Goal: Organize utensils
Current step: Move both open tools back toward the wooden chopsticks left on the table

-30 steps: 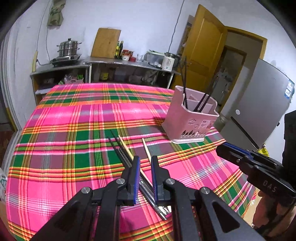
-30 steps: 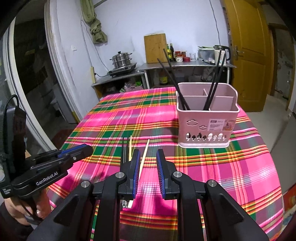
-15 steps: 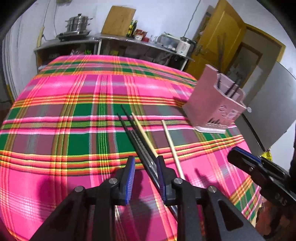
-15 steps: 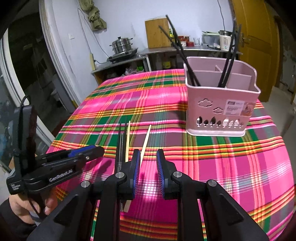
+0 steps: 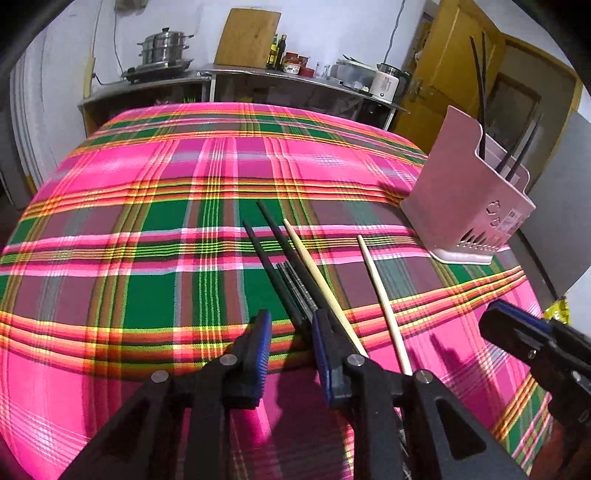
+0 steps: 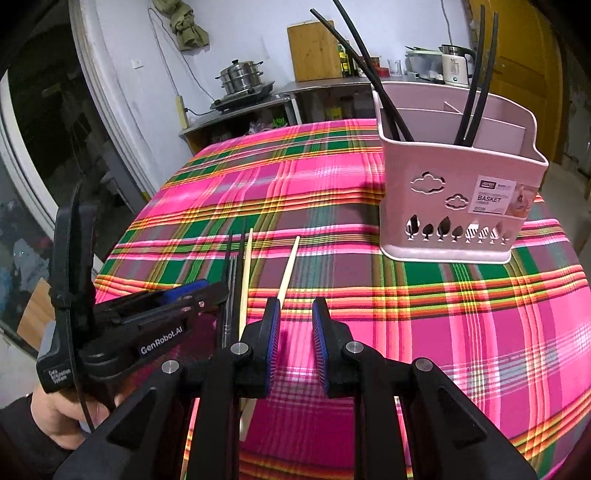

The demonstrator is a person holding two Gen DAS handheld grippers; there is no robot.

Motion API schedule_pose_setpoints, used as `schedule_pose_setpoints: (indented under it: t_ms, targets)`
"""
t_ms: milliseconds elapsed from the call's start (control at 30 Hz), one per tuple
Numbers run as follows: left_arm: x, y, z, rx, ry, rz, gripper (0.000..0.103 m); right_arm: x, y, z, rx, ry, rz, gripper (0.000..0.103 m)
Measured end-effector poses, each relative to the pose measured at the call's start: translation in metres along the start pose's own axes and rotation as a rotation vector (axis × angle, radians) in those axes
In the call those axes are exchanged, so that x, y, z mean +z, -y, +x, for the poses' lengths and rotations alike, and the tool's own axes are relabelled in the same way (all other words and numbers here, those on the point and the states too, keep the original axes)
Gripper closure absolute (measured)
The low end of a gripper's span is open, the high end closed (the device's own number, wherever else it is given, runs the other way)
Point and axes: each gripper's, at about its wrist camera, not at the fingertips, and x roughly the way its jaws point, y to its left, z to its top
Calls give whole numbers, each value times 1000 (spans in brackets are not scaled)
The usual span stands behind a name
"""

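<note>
Right wrist view: four black chopsticks (image 6: 373, 74) already stand in the pink basket (image 6: 458, 206). Six chopsticks (image 5: 314, 280) remain on the cloth, while the left gripper (image 5: 290, 354) and right gripper (image 6: 295, 332) hang parted, empty.

Room: domestic kitchen, artificially lit. Walls (image 6: 240, 33) plain white, a cable running up them. Worktop covered by a pink, green and yellow plaid cloth (image 5: 155, 206). Rear wall: steel counter (image 5: 229, 72) with open shelving below; on it a stacked steel steamer pot (image 5: 164, 44) on a stove, a wooden board (image 5: 245, 37) leaning upright, bottles (image 5: 277, 51), a white kettle (image 5: 386, 79). Yellow wooden door (image 5: 454, 81), right. Dark arched window (image 6: 33, 147), left. Cloth bundle (image 6: 186, 24) hung high.
</note>
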Motion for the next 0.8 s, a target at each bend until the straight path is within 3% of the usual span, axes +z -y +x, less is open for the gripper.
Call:
schedule_pose_setpoints:
  t_ms: [467,567,800]
  targets:
    - [1,3,0,89,-8,22,83,0,-1,2,-4,16,-26,85]
    - [2,7,3,126,-4,46,88,0,1,2,1,16,-20,85]
    - [3,2,3,115,-8,46,89,0,6,1,5,19,-15,85]
